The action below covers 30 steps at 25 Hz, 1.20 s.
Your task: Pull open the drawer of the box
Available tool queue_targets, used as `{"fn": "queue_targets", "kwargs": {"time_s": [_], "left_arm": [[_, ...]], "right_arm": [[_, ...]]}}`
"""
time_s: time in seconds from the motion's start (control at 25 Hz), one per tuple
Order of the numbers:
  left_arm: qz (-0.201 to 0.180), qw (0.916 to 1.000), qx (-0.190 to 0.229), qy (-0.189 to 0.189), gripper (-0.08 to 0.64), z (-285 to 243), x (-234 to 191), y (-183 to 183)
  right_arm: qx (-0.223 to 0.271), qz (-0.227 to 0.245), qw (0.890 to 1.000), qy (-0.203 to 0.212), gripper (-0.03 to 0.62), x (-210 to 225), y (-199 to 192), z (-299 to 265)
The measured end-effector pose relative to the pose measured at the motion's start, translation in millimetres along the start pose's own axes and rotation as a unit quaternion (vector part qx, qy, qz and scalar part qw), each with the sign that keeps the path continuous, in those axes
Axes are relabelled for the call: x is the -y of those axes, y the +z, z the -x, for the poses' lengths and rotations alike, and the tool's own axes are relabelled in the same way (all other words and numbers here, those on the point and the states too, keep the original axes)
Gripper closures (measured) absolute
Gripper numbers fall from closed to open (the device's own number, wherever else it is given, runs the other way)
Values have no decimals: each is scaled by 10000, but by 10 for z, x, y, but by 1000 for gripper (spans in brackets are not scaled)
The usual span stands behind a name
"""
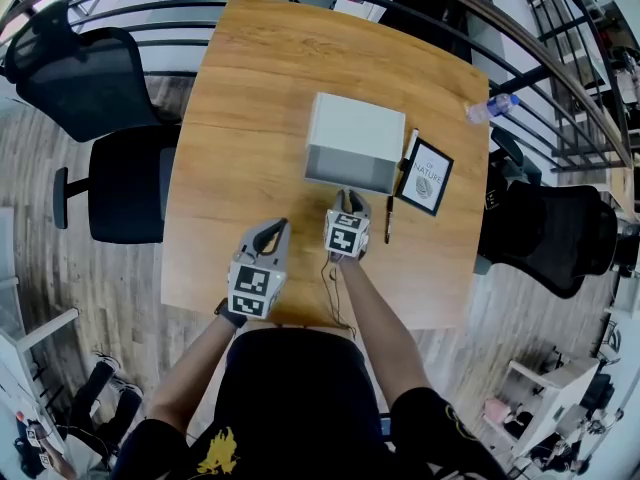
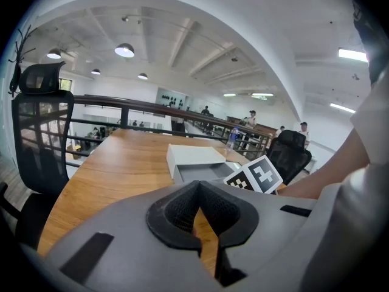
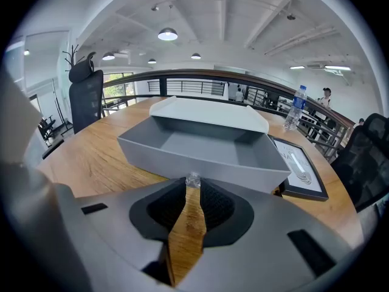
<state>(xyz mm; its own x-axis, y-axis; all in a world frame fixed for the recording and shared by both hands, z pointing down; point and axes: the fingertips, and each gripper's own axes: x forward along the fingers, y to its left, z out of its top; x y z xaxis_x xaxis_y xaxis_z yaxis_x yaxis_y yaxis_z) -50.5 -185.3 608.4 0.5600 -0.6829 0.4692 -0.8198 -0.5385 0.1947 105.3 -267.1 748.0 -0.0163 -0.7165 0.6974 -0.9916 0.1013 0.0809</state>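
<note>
A white box (image 1: pixel 358 133) stands in the middle of the wooden table (image 1: pixel 250 88). Its grey drawer (image 3: pixel 200 148) is pulled out toward me and looks empty. My right gripper (image 1: pixel 348 206) is at the drawer's front, shut on a small clear knob (image 3: pixel 192 179) between its fingertips. My left gripper (image 1: pixel 276 228) hovers to the left of it, near the table's front edge, shut and holding nothing. In the left gripper view the box (image 2: pixel 191 155) and the right gripper's marker cube (image 2: pixel 255 176) lie ahead to the right.
A black-framed picture (image 1: pixel 425 176) lies just right of the box, with a thin dark stick (image 1: pixel 389 220) beside it. A water bottle (image 1: pixel 492 108) sits at the table's right edge. Office chairs (image 1: pixel 85 78) (image 1: pixel 555 233) flank the table, and a railing (image 1: pixel 420 8) runs behind it.
</note>
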Motion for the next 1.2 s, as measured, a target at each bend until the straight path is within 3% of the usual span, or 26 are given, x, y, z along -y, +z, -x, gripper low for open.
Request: {"fn": "queue_targets", "kwargs": {"time_s": [1.2], "left_arm": [[28,10000,-45,-74,543,93,103,-92]], "right_arm": [[-101,4,9999,31,522,-71,-226,214]]}}
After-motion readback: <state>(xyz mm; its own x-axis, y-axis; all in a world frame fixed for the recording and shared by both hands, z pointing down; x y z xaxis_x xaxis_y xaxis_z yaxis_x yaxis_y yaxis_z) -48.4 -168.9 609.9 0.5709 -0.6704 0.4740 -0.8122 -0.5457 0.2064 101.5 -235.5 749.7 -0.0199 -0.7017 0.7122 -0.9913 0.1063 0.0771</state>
